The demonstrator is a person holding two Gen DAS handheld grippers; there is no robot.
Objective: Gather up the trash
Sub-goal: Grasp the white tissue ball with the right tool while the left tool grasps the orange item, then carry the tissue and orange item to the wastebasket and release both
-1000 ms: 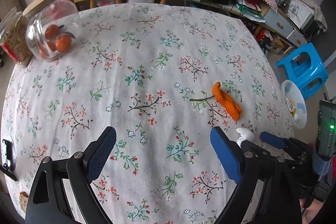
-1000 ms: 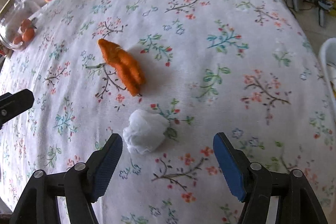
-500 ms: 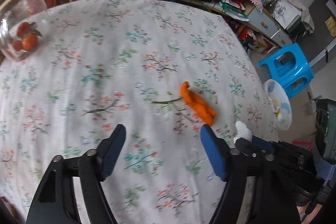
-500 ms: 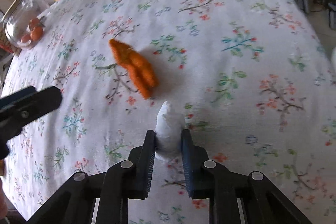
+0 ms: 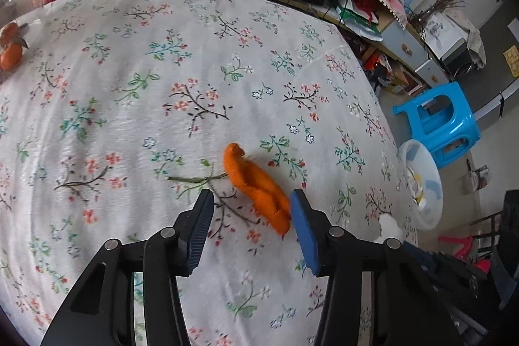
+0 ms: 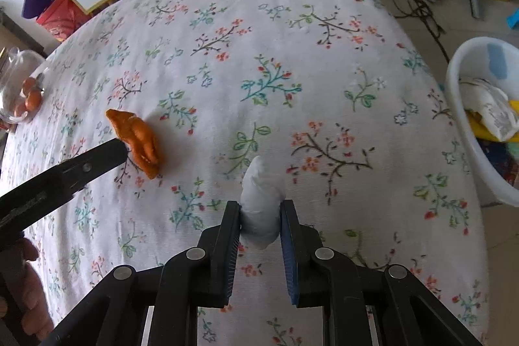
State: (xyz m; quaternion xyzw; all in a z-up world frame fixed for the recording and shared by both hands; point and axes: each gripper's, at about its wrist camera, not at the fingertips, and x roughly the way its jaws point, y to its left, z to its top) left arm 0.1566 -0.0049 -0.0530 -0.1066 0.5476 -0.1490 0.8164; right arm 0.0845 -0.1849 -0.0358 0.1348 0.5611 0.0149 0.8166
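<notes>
Right wrist: right gripper pinching tissue wad; left gripper jaws closing around orange peel, untouched.

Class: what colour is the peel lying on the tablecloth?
Orange. The peel shows best in the left wrist view.

You see tablecloth: matt woven cloth, floral print | white wad: soft crumpled paper | orange peel: matt, pitted | bin: smooth glossy white plastic | your gripper pads: ribbed, matt | jar: clear glass
</notes>
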